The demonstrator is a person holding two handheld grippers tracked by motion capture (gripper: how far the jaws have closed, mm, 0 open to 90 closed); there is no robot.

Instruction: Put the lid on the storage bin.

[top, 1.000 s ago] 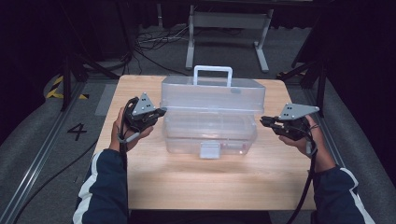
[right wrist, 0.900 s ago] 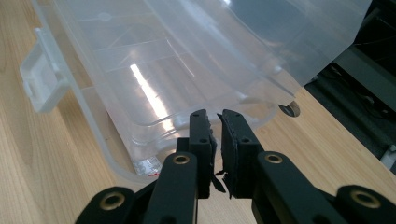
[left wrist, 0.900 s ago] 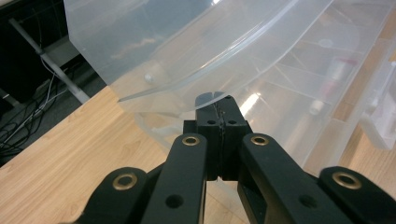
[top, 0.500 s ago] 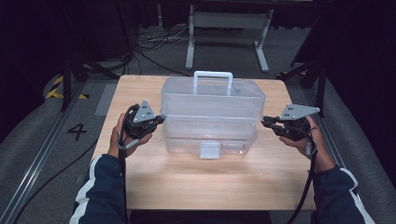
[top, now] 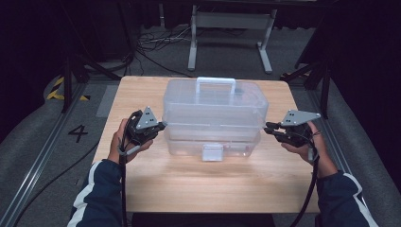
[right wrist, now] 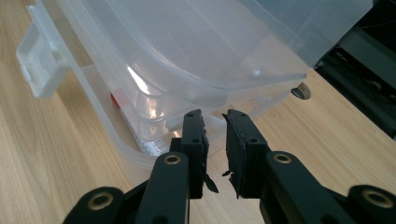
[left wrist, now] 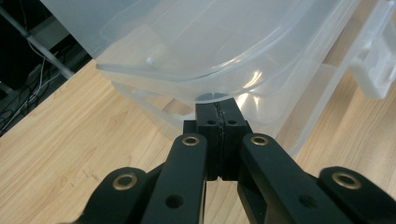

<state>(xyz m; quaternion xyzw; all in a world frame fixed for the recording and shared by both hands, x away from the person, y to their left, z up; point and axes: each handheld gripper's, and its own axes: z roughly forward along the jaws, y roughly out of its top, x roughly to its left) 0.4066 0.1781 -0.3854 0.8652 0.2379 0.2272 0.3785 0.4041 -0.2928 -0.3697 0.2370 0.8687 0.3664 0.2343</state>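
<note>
Hands at either end of a clear plastic storage box are seen from the high view, the box standing mid-table on the wooden table, its white handle up and its front latch facing the person. The left gripper is held against the box's left end, the right gripper just at its right end. Bare wood is left in front of the box and a narrower strip on each side before the table edges; dark frame rails and cables lie beyond.

From the left gripper view, the left gripper is shown with jaws pressed together, nothing between them, tips tucked just under the lip of the lid.

From the right gripper view, the right gripper is shown with jaws slightly parted, having just been opening, no part of the box clamped between them; the lid rim lies just ahead.

Risk is judged to lie in uneven lifting: were one end raised alone, the lid could twist or the whole box be slid toward a table edge. A closed tip could also slip off the smooth lip.
</note>
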